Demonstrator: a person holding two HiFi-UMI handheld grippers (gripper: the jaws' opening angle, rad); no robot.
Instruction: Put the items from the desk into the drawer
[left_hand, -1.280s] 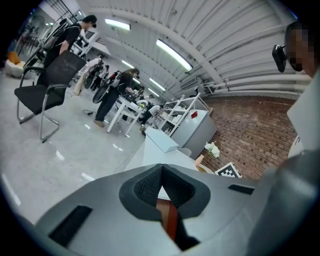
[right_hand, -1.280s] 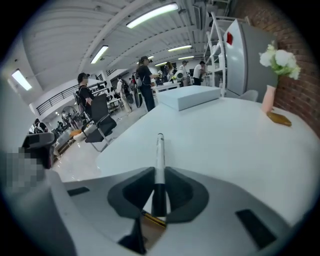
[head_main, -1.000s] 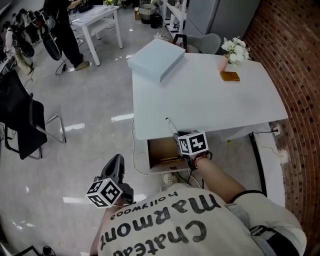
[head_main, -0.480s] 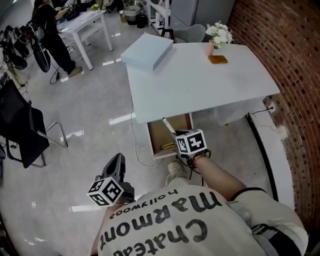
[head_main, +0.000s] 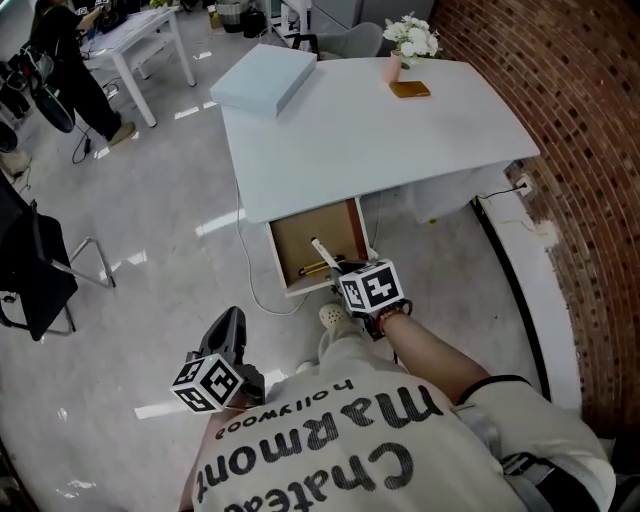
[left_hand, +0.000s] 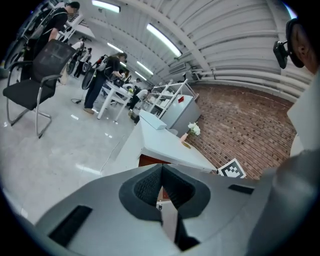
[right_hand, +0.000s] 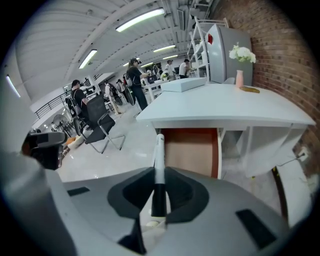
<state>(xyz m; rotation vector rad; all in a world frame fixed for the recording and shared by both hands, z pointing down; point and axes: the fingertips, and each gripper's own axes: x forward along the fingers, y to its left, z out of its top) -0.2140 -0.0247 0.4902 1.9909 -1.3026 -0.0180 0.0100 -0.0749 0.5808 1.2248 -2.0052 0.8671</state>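
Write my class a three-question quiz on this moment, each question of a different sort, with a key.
1. True or false: the drawer under the white desk is shut.
2. What does the right gripper hold? A) a white-and-black pen B) a spoon C) a key
3. Fill in: the jaws of the left gripper are ____.
Key: 1 false, it stands open; 2 A; 3 shut, with nothing between them.

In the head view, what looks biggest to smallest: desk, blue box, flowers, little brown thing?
1. Desk
2. Box
3. Flowers
4. Brown thing
The last three all sit at the desk's far end, so nearness doesn't muddle their order.
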